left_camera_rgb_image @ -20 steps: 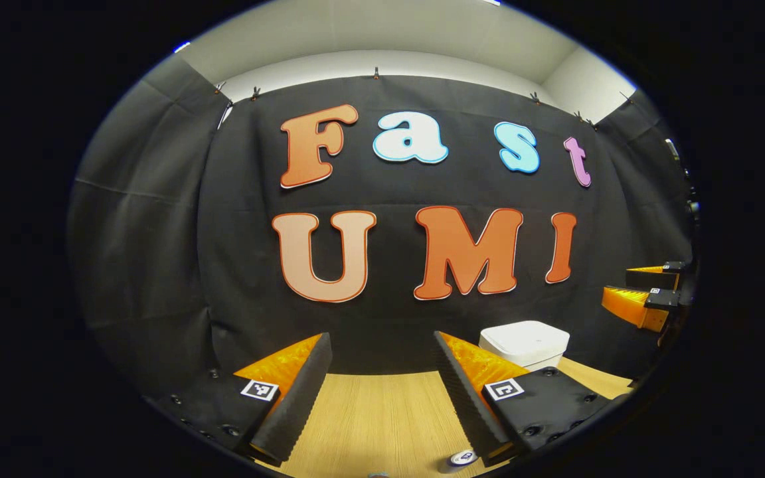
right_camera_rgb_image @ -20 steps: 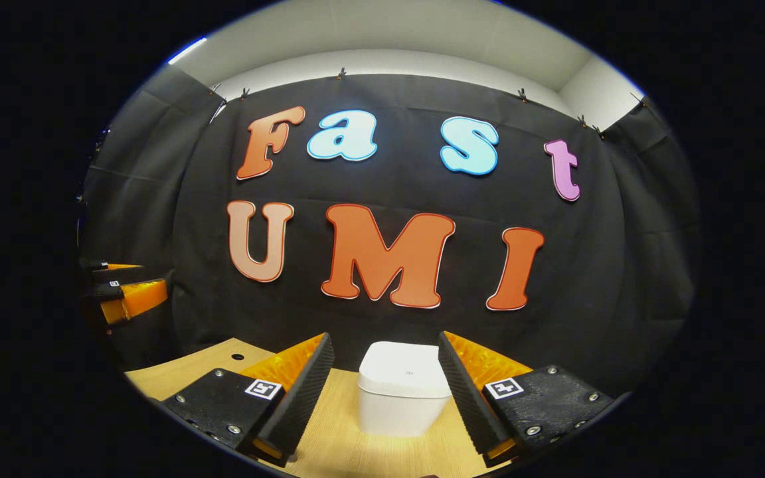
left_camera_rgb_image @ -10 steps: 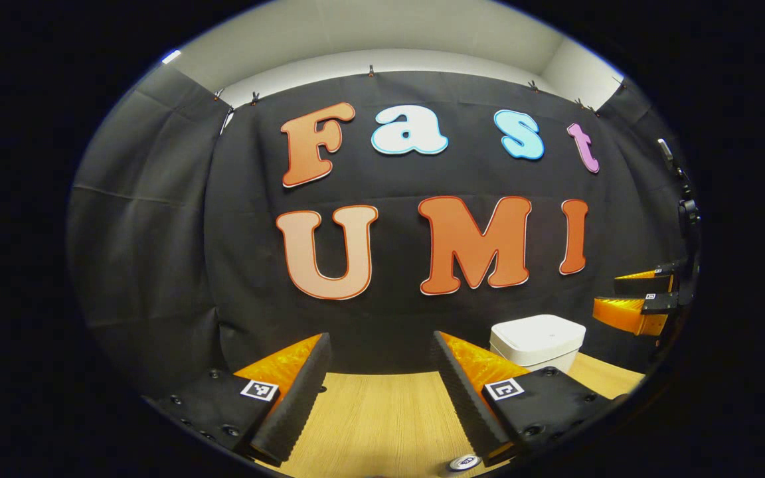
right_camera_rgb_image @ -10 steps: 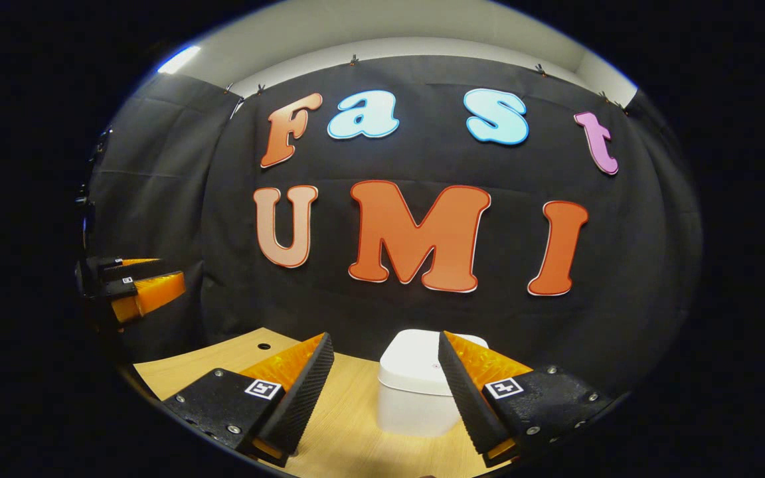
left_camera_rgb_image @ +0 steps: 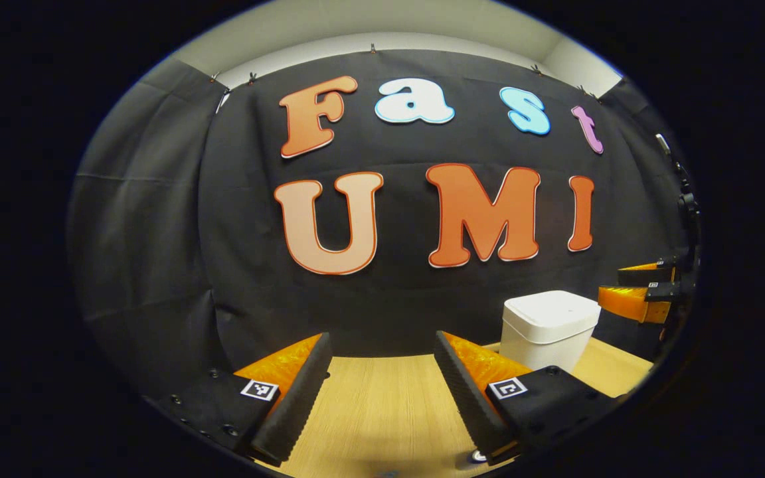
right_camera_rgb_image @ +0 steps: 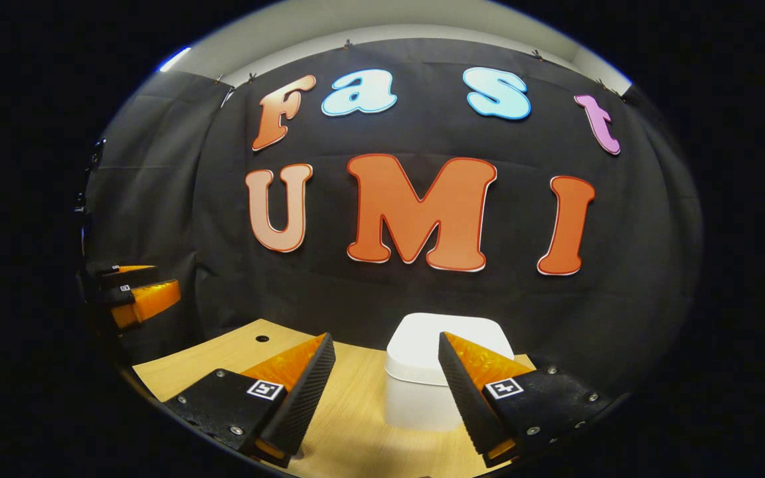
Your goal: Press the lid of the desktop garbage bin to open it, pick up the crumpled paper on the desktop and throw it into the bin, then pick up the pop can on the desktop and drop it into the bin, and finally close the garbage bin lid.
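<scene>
- Left tool, in the left gripper view: its two fingers stand wide apart and hold nothing, with bare worktop between them. Each finger is a wedge with a ribbed inner pad and a small square marker on its dark base.
- The worktop is pale wood with a fine straight grain, and it runs back to the black cloth wall, which hangs in soft folds.
- At the bottom edge of that view, just beside the base of the tool's right-hand finger, a small round metallic thing peeks out; what it is cannot be told.
- The garbage bin stands on the worktop to the right of the left tool, apart from it. It is smooth white plastic, boxy with rounded corners, and its flat lid lies closed.
- Right tool, at the far right of the left gripper view, hangs above the worktop past the bin, its fingers apart.
- In the right gripper view the right tool is spread wide and grips nothing. The bin sits ahead between its fingers, nearer the right-hand one, which hides part of the lid; contact cannot be told.
</scene>
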